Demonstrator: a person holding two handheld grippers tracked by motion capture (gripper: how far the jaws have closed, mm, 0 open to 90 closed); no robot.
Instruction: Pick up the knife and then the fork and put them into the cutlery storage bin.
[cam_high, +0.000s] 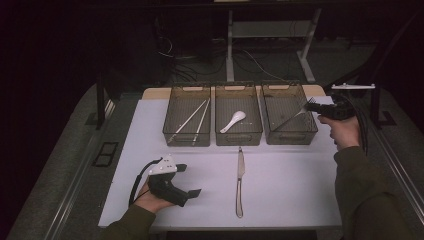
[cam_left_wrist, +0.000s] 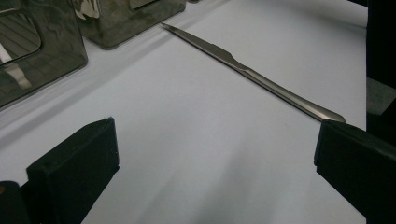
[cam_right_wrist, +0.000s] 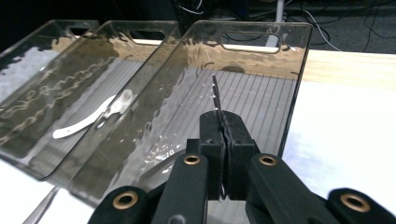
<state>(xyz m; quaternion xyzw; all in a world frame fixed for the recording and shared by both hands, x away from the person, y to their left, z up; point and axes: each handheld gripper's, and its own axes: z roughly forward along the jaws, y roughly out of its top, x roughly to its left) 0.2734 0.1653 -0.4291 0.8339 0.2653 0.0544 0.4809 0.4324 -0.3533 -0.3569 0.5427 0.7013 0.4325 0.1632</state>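
Observation:
My right gripper (cam_high: 322, 111) hangs over the right edge of the right-hand clear bin (cam_high: 292, 138) and is shut on a metal fork (cam_high: 295, 117). The fork slants down-left into that bin. In the right gripper view the jaws (cam_right_wrist: 224, 126) are pressed together on the fork (cam_right_wrist: 215, 93), which shows edge-on above the bin's ribbed floor (cam_right_wrist: 261, 102). My left gripper (cam_high: 190, 180) rests on the white table at the front left, open with nothing between its jaws (cam_left_wrist: 215, 154). A table knife (cam_high: 240, 182) lies lengthwise at the table's middle, and its handle (cam_left_wrist: 252, 74) ends near the left gripper's far jaw.
Three clear bins stand in a row at the back of the white tabletop (cam_high: 290, 170). The left bin (cam_high: 186, 136) holds chopsticks (cam_high: 192, 120). The middle bin (cam_high: 238, 138) holds a white spoon (cam_high: 232, 121), also in the right gripper view (cam_right_wrist: 88, 119). Desk legs and cables stand beyond the table.

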